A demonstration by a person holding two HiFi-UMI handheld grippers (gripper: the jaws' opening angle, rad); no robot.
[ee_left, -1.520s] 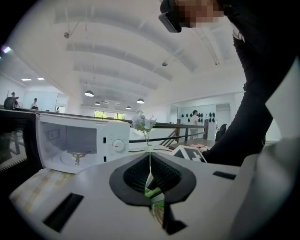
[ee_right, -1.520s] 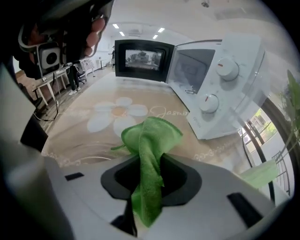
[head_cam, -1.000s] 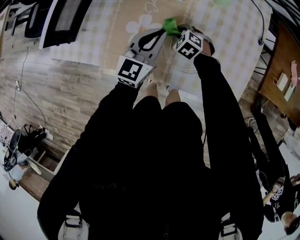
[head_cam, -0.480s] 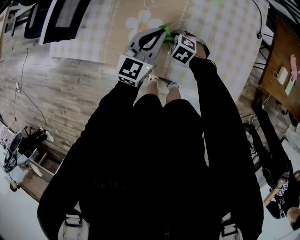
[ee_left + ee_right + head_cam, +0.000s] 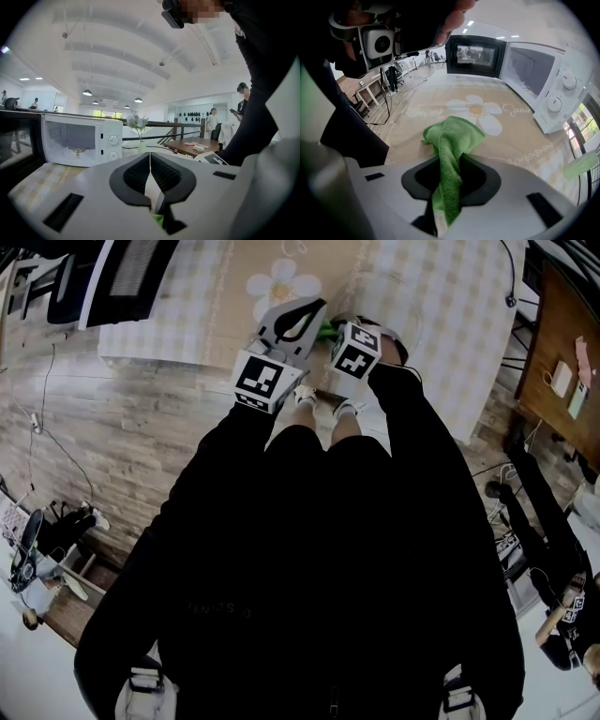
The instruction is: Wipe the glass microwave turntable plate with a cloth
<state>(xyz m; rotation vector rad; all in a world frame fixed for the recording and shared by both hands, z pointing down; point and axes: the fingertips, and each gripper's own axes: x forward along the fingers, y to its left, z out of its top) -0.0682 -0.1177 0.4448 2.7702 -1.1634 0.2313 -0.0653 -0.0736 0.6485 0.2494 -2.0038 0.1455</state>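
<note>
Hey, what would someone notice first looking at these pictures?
The bright green cloth pinched in the right gripper, over the daisy-print tablecloth. Behind it to the right stands a white microwave with its door open. The left gripper is shut on a thin pale edge, apparently the glass plate.

Right gripper (image 5: 341, 336) has drawn in close beside the left gripper (image 5: 302, 311). Green cloth (image 5: 324, 331) is now mostly hidden between them.
</note>
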